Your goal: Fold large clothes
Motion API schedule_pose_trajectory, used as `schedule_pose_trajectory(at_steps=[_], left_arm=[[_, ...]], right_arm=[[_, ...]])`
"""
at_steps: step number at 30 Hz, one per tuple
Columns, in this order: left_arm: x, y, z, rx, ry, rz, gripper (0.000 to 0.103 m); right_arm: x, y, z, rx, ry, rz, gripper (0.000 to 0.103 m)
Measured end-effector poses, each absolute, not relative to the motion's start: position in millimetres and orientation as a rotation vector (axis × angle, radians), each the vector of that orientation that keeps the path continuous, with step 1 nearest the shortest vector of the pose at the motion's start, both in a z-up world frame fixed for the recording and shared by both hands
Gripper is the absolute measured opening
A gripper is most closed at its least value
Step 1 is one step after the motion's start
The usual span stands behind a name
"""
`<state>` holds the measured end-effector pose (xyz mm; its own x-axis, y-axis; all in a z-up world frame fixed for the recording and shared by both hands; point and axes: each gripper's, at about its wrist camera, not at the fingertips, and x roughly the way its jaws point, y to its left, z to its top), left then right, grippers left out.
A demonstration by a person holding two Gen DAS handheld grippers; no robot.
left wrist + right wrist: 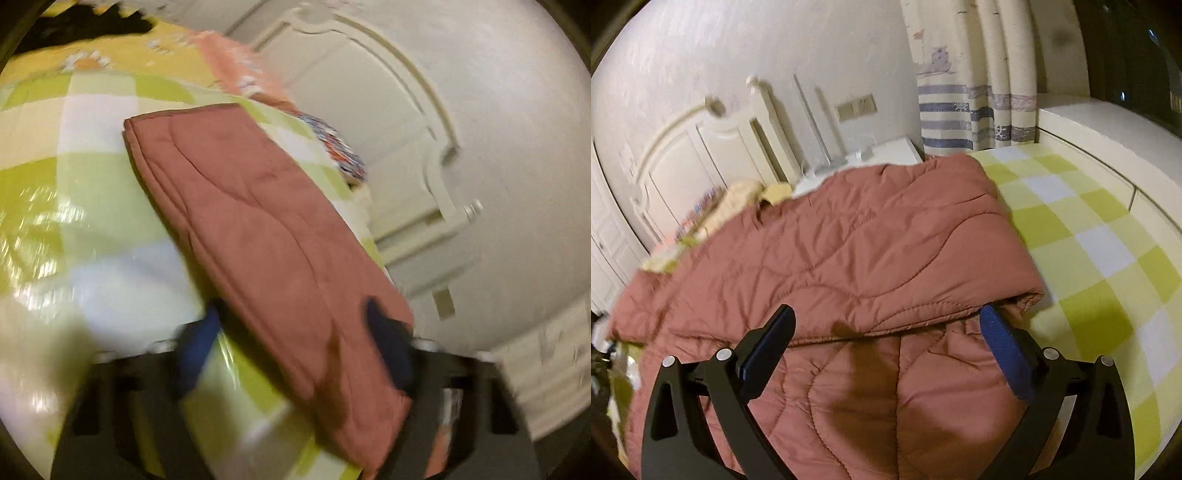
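The left hand-held gripper (291,325) seemingly clamped the folded pink quilted garment (258,229) through blur; the right hand-held gripper (886,325) stood apart above it on the checked bed (1108,236); no writing was legible.

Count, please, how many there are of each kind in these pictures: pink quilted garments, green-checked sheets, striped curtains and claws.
pink quilted garment: 1
green-checked sheet: 1
striped curtain: 1
claws: 2 (left claw, right claw)
Total: 5
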<state>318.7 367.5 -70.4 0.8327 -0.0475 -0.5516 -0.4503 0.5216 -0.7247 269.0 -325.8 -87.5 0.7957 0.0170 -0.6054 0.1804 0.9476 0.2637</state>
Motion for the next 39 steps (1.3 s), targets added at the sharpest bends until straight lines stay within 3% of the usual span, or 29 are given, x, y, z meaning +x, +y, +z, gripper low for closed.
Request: schedule_pose_trajectory(at_steps=[1,2,7,12,14,15,16,17,21,25,30,32,34,37,39], left_arm=[[325.2,372.1,-71.8,-1.062,0.57,0.248,0.018],[328.0,372.6,-68.4,-1.105,0.567,0.249,0.012],[324.3,292.5,18.1,-0.908,0.373,0.104,0.009],[324.5,102.9,82.9,-0.564,0.343,-0.284,0.009],[325.6,29.2,80.3,-0.468,0.396,-0.432,0.018],[328.3,-7.9,75.3,-0.409,0.453,-0.496,0.041],[325.5,-36.7,64.3,-0.369,0.498,-0.53,0.078],[321.1,-66.2,49.1,-0.328,0.537,-0.559,0.087],[301.2,-130.8,-2.6,-0.111,0.61,-0.58,0.087],[303.5,-117.1,-19.9,0.023,0.58,-0.492,0.087],[332.2,-13.4,4.5,-0.135,0.534,-0.216,0.087],[348.8,43.9,-4.9,-0.292,0.571,-0.066,0.083],[361.8,80.4,-23.9,-0.398,0.658,0.008,0.06],[379.5,75.6,-75.1,-0.35,0.869,-0.058,0.055],[374.5,52.9,-80.3,-0.132,0.825,-0.06,0.056]], right_arm=[[265.3,-329.0,-87.1,0.337,0.634,-0.086,0.096],[263.6,-331.4,-87.2,0.351,0.627,-0.085,0.096],[257.9,-336.6,-84.9,0.366,0.603,-0.084,0.096],[249.8,-341.2,-84.0,0.399,0.564,-0.082,0.096],[248.9,-346.1,-85.1,0.425,0.556,-0.091,0.096],[248.5,-347.5,-85.9,0.435,0.553,-0.095,0.096],[248.1,-350.3,-86.7,0.452,0.55,-0.097,0.096],[247.7,-352.7,-87.9,0.464,0.55,-0.097,0.096],[245.4,-362.7,-90.8,0.514,0.548,-0.101,0.096],[244.5,-365.3,-91.9,0.538,0.545,-0.078,0.096],[245.2,-362.7,-91.9,0.527,0.548,-0.07,0.096],[245.9,-362.1,-92.0,0.525,0.552,-0.07,0.096],[246.6,-361.2,-92.0,0.521,0.556,-0.07,0.096],[248.8,-359.7,-92.2,0.512,0.567,-0.07,0.096],[248.9,-358.7,-92.0,0.507,0.568,-0.073,0.096]])
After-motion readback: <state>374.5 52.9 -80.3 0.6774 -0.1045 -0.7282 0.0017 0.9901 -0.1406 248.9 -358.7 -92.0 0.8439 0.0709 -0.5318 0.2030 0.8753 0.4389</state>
